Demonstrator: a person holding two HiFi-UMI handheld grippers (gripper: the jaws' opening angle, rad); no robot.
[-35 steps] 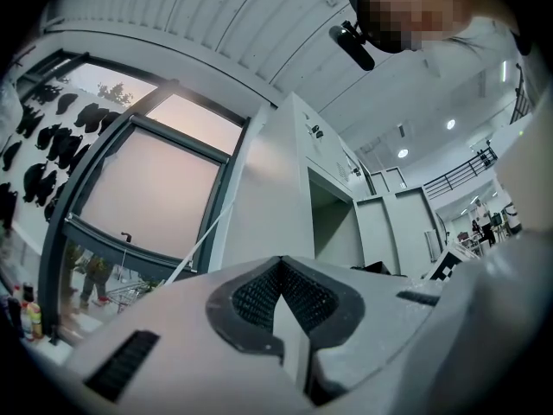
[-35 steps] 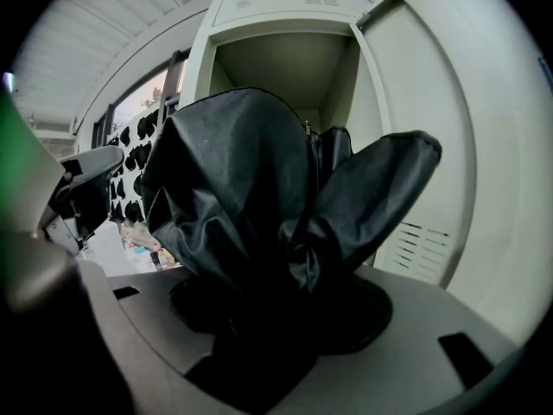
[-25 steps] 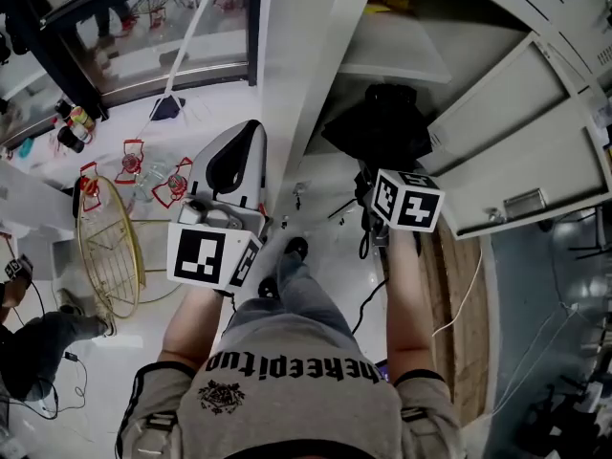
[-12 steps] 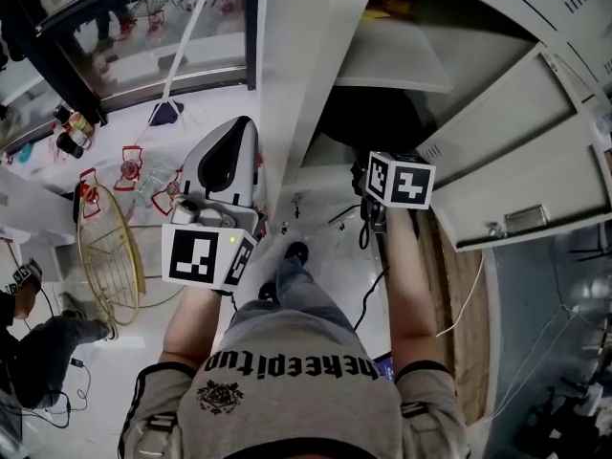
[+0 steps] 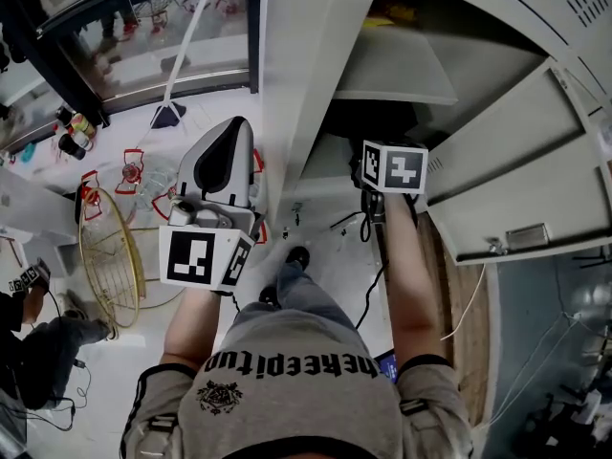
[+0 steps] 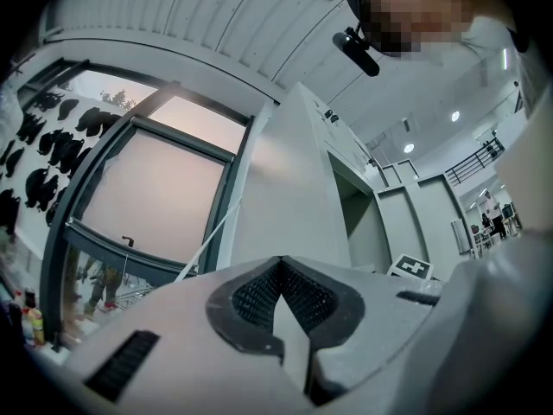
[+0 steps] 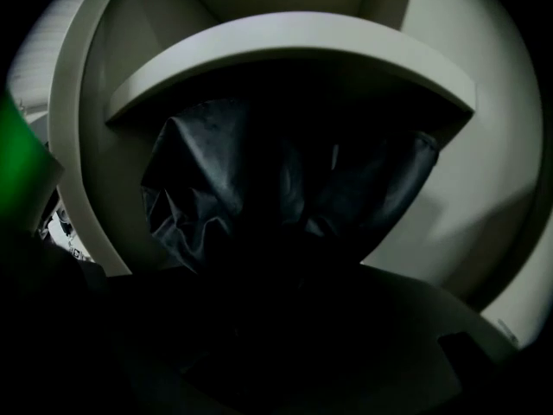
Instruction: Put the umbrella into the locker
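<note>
The black folded umbrella [image 7: 285,180] is inside the grey locker [image 5: 287,84], in the compartment under a shelf [image 7: 294,41]. In the head view only a dark bit of the umbrella [image 5: 361,124] shows beneath that shelf [image 5: 397,70]. My right gripper [image 5: 381,143] reaches into the compartment, and its jaws are in deep shadow, shut on the umbrella's near end. My left gripper [image 5: 230,132] hangs outside, left of the locker's side wall [image 6: 294,188], pointing upward. Its jaws [image 6: 278,275] are shut with nothing between them.
The locker door [image 5: 516,161] stands swung open at the right. On the floor to the left are a gold wire rack [image 5: 105,251] and red wire stands [image 5: 129,165]. A seated person [image 5: 38,352] is at lower left. Cables [image 5: 363,228] trail below the locker.
My right gripper has pushed forward and up, carrying the umbrella from the locker's opening deep into the compartment. My left gripper has drifted slightly up and left.
</note>
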